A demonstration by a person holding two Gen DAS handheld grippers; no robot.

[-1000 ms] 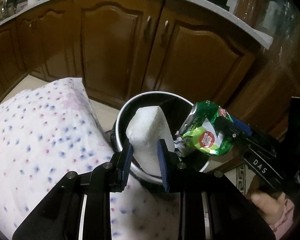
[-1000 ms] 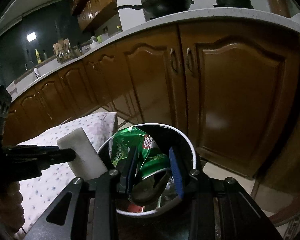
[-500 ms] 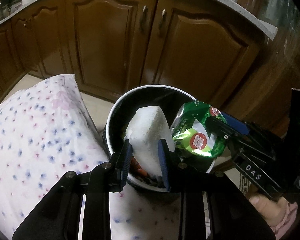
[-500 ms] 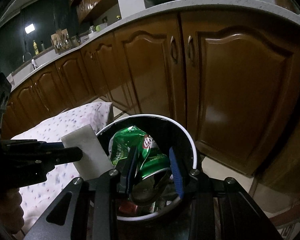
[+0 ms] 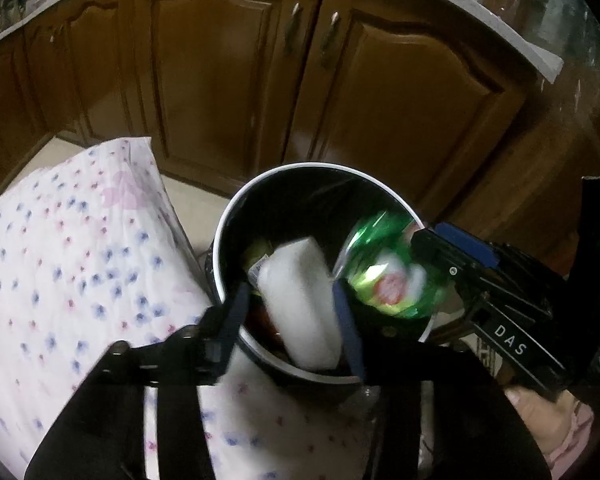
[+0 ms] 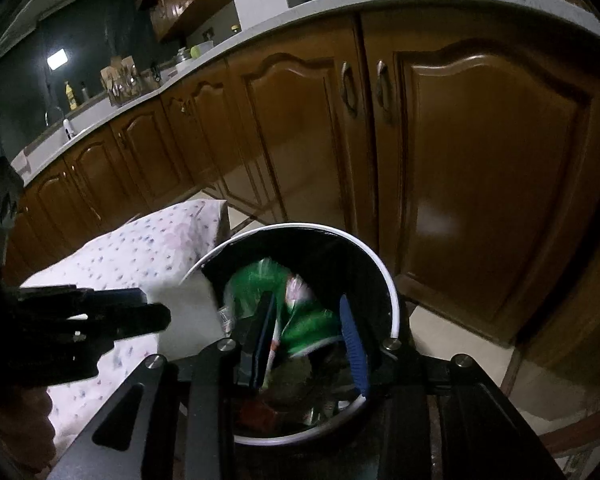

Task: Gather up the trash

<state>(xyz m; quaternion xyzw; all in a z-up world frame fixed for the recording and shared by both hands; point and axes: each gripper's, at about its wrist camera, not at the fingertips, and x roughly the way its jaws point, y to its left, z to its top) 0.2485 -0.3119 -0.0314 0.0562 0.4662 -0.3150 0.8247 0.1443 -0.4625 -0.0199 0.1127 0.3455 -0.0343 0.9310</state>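
A round black bin with a white rim stands on the floor below both grippers. My left gripper is open over the bin; a white foam block sits loose between its fingers, tipping into the bin. It also shows in the right wrist view. My right gripper is open over the bin; a crushed green can, blurred, drops between its fingers. Other trash lies at the bin's bottom.
A table under a white cloth with small flowers stands left of the bin. Brown kitchen cabinet doors with a pale countertop rise behind it. Pale floor tiles lie around the bin.
Both grippers have opened over the bin. The foam block has slipped down and tilted into the bin, and the green can is falling. Both grippers moved lower towards the bin.
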